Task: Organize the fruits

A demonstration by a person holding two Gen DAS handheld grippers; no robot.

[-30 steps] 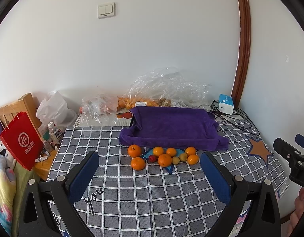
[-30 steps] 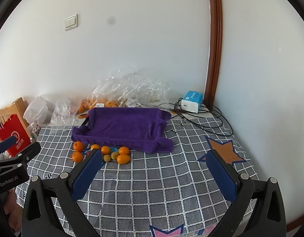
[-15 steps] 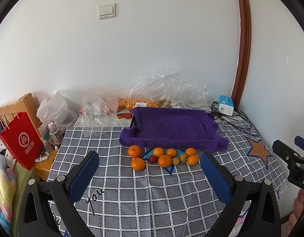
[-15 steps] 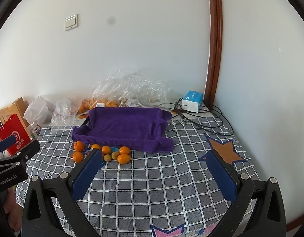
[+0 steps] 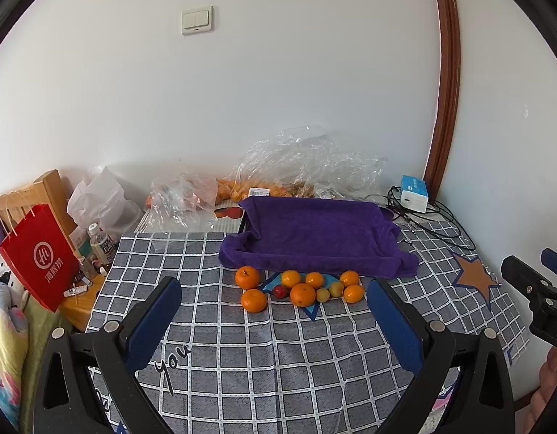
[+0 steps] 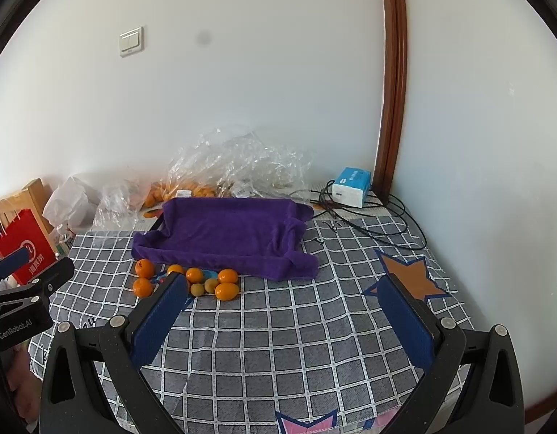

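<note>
– Both claws, left gripper (image 5: pixel 273 320) then right gripper (image 6: pixel 283 311), gaped wide, empty, above the checked cloth (image 5: pixel 278 361). Why?

– Probably readying a first pick: the fruits (image 5: pixel 302 289) lay clustered just before the purple-towelled tray (image 5: pixel 314 231), likely their destination.

A home bedroom corner: checked bedspread (image 5: pixel 278 354), shopping bag (image 5: pixel 39 256), light switch (image 5: pixel 196 20).

Oranges (image 5: pixel 302 294) lie in a loose cluster with two yellow-green fruits (image 5: pixel 337 289) and one red fruit (image 5: pixel 279 291) on the checked cloth (image 5: pixel 242 354), just before the purple towel-lined tray (image 5: pixel 316 238).
</note>
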